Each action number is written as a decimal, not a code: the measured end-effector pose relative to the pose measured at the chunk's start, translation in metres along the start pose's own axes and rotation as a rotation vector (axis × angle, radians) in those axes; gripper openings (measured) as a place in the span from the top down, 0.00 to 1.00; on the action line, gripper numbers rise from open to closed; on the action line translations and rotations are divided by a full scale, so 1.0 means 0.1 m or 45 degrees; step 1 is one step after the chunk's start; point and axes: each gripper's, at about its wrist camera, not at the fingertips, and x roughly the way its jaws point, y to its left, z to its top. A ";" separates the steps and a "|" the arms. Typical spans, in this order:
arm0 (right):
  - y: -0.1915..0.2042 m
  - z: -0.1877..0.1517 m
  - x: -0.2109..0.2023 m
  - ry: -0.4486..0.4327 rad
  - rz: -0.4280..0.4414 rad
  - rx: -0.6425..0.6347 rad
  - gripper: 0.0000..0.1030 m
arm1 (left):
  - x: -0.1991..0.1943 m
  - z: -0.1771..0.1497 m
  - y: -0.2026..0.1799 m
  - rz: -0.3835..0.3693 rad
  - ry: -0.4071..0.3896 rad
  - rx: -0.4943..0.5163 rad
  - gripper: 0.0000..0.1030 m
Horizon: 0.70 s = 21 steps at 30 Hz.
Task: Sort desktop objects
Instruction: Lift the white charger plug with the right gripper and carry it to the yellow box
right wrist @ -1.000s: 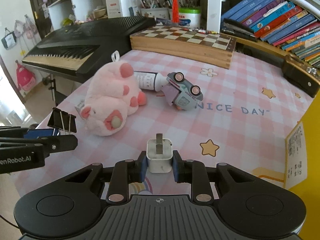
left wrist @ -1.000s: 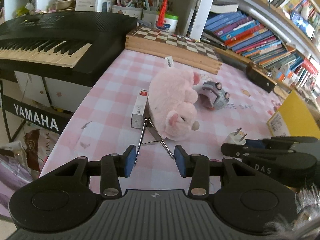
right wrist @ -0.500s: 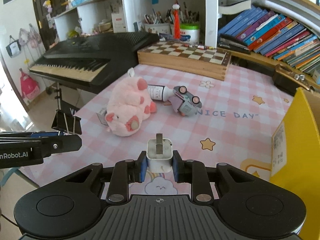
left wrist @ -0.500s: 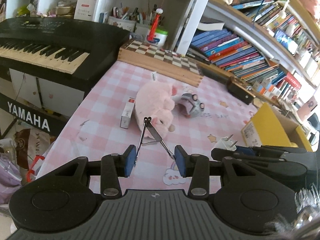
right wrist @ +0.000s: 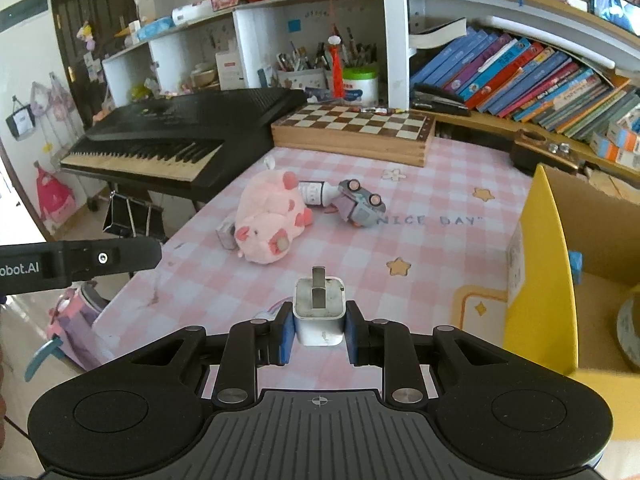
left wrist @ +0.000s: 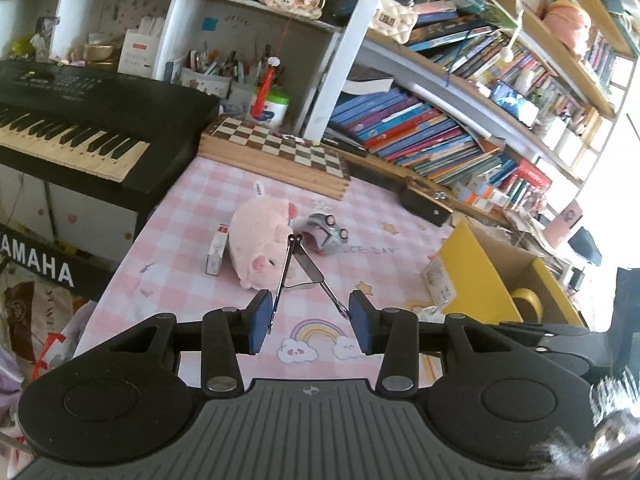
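Holding a black binder clip [left wrist: 298,268] by its two silver wire handles, the left gripper [left wrist: 308,322] has its blue pads partly apart, and each pad presses on one handle. From the right wrist view the clip's black body [right wrist: 120,216] sticks up above the left gripper's black finger [right wrist: 100,258], out past the table's edge.

The right gripper [right wrist: 319,330] is squeezed tight on a small white plug charger [right wrist: 319,312] with two flat metal prongs pointing away from the camera.

Both are up above the pink checked tablecloth [right wrist: 420,248]. On the cloth lies a fluffy pink pig toy [right wrist: 268,220] on its side. Touching it are a small white box [left wrist: 216,250] and a small white bottle [right wrist: 314,193]. A grey toy car [right wrist: 360,202] lies tipped over just beside the bottle.

A yellow cardboard box [right wrist: 548,264] stands open at the right end of the table, with a roll of tape [right wrist: 630,330] inside. A wooden chessboard [right wrist: 352,130] sits at the back, and a black keyboard piano [right wrist: 172,136] stands next to the table.
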 end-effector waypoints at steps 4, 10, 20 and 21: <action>0.13 -0.09 -0.11 0.007 0.016 -0.007 0.76 | -0.20 -0.11 0.02 -0.003 -0.005 -0.007 0.62; 0.29 -0.28 -0.28 0.012 0.020 0.024 0.76 | -0.45 -0.28 0.07 -0.022 0.016 -0.007 0.62; 0.46 -0.58 -0.59 -0.011 -0.030 0.070 0.76 | -0.73 -0.52 0.04 -0.091 0.052 0.042 0.62; 0.47 -0.61 -0.62 -0.012 -0.037 0.077 0.76 | -0.75 -0.54 0.03 -0.099 0.056 0.047 0.62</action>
